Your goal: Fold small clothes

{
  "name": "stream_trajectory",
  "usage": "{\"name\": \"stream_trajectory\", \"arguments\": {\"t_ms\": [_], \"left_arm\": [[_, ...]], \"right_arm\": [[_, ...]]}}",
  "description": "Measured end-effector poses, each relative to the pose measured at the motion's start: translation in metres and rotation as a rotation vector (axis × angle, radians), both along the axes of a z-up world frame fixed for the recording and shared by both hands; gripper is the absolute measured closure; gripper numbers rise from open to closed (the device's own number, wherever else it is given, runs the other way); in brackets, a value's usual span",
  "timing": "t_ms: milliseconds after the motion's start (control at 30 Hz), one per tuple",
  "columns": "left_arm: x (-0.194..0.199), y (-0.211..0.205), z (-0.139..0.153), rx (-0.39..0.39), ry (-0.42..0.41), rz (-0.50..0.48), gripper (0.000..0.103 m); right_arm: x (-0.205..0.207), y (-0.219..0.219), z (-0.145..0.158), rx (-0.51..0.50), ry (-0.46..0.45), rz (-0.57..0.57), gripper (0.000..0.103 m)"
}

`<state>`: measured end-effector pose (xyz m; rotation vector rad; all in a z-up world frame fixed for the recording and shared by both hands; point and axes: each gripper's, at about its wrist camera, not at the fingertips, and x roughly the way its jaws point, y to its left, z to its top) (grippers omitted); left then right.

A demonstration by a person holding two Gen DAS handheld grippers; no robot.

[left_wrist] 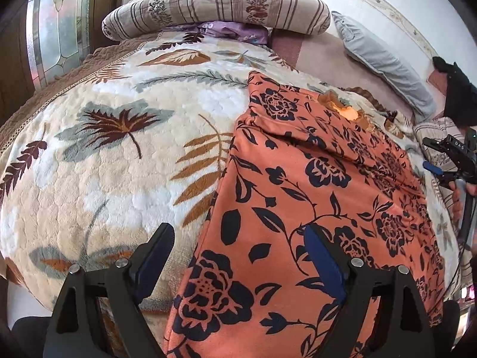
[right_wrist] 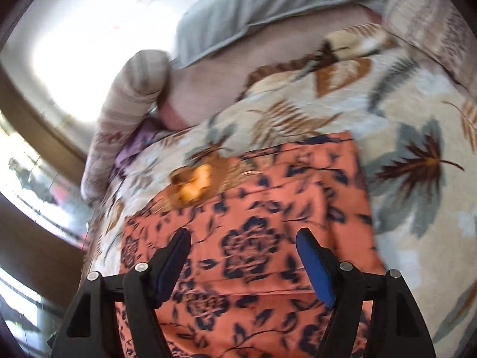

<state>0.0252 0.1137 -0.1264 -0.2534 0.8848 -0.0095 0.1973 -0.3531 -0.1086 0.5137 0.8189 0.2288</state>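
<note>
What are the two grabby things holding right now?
Nothing. The left tool and the right tool both stand open above the orange flowered garment, which lies on the leaf-print blanket with no pad pressing it.

orange floral garment [left_wrist: 313, 197] on leaf-print blanket [left_wrist: 104, 164]

The right wrist view is smeared throughout, so the dark flowers on the orange garment [right_wrist: 253, 238] lose their outlines and the small yellow-orange scrap [right_wrist: 195, 183] at its far edge cannot be identified. The garment's near end runs out past the bottom edge in both views. In the left wrist view the right gripper [left_wrist: 438, 161] is cut by the right edge, its fingers only partly seen. A purple cloth [left_wrist: 232, 31] lies mostly hidden under the striped bolster [left_wrist: 214, 9] at the blanket's [left_wrist: 89, 164] far edge.
</note>
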Motion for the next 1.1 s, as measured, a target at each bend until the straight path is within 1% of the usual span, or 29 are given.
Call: {"name": "stream_trajectory", "arguments": {"t_ms": [67, 133, 200, 233, 267, 333, 400, 467, 533, 567, 600, 633, 667, 700, 733, 800, 833, 900, 1000, 1033, 1100], "left_arm": [[0.002, 0.0, 0.005, -0.007, -0.007, -0.01, 0.014], [0.012, 0.0, 0.014, -0.02, -0.024, -0.02, 0.014], [0.03, -0.001, 0.026, -0.026, -0.04, -0.042, 0.014], [0.043, -0.001, 0.033, -0.028, -0.053, -0.055, 0.014], [0.058, -0.002, 0.041, -0.025, -0.067, -0.071, 0.014], [0.098, -0.004, 0.054, -0.008, -0.104, -0.111, 0.014], [0.141, -0.003, 0.058, -0.011, -0.111, -0.111, 0.014], [0.189, 0.0, 0.049, -0.044, -0.076, -0.114, 0.014], [0.238, 0.006, 0.028, -0.1, 0.009, -0.093, 0.014], [0.253, 0.007, 0.016, -0.106, 0.041, -0.089, 0.014], [0.27, 0.008, 0.002, -0.083, 0.082, -0.076, 0.015], [0.285, 0.013, -0.015, -0.022, 0.134, -0.025, 0.024], [0.292, 0.017, -0.028, 0.014, 0.168, 0.007, 0.029], [0.294, 0.021, -0.03, 0.027, 0.129, 0.017, 0.029], [0.295, 0.017, -0.027, 0.077, 0.114, 0.019, 0.029], [0.295, 0.01, -0.024, 0.142, 0.11, 0.03, 0.029], [0.295, 0.011, -0.023, 0.139, 0.108, 0.049, 0.029], [0.294, 0.016, -0.024, 0.101, 0.107, 0.079, 0.029], [0.294, 0.014, -0.02, 0.135, 0.116, 0.067, 0.028], [0.29, 0.014, -0.017, 0.132, 0.122, 0.07, 0.028], [0.28, 0.018, -0.008, 0.097, 0.116, 0.071, 0.029]], "right_arm": [[0.002, 0.007, -0.009, 0.04, 0.01, 0.046, 0.027], [0.014, 0.009, -0.033, 0.11, 0.067, 0.065, 0.027], [0.023, 0.003, -0.064, 0.124, 0.157, -0.002, 0.027], [0.023, -0.003, -0.077, 0.187, 0.15, -0.01, 0.027], [0.019, -0.006, -0.077, 0.202, 0.101, -0.01, 0.027], [0.013, 0.0, -0.074, 0.155, 0.073, 0.026, 0.027], [0.007, 0.005, -0.075, 0.115, 0.033, 0.05, 0.027], [0.0, 0.004, -0.08, 0.127, -0.017, 0.043, 0.027], [-0.008, 0.007, -0.081, 0.102, -0.066, 0.045, 0.027], [-0.011, 0.008, -0.081, 0.09, -0.073, 0.044, 0.027], [-0.009, 0.009, -0.08, 0.085, -0.072, 0.043, 0.027], [-0.007, 0.007, -0.081, 0.091, -0.073, 0.043, 0.027], [-0.005, 0.004, -0.08, 0.104, -0.077, 0.043, 0.027], [-0.007, 0.002, -0.081, 0.121, -0.084, 0.044, 0.027], [-0.001, 0.001, -0.079, 0.129, -0.086, 0.044, 0.027], [-0.001, 0.0, -0.08, 0.134, -0.094, 0.043, 0.027], [-0.001, 0.001, -0.081, 0.133, -0.095, 0.043, 0.027], [-0.002, 0.0, -0.08, 0.134, -0.096, 0.043, 0.027], [-0.001, 0.0, -0.081, 0.134, -0.095, 0.044, 0.027], [-0.001, 0.0, -0.081, 0.132, -0.095, 0.044, 0.027], [-0.002, 0.0, -0.082, 0.128, -0.094, 0.044, 0.027]]}}
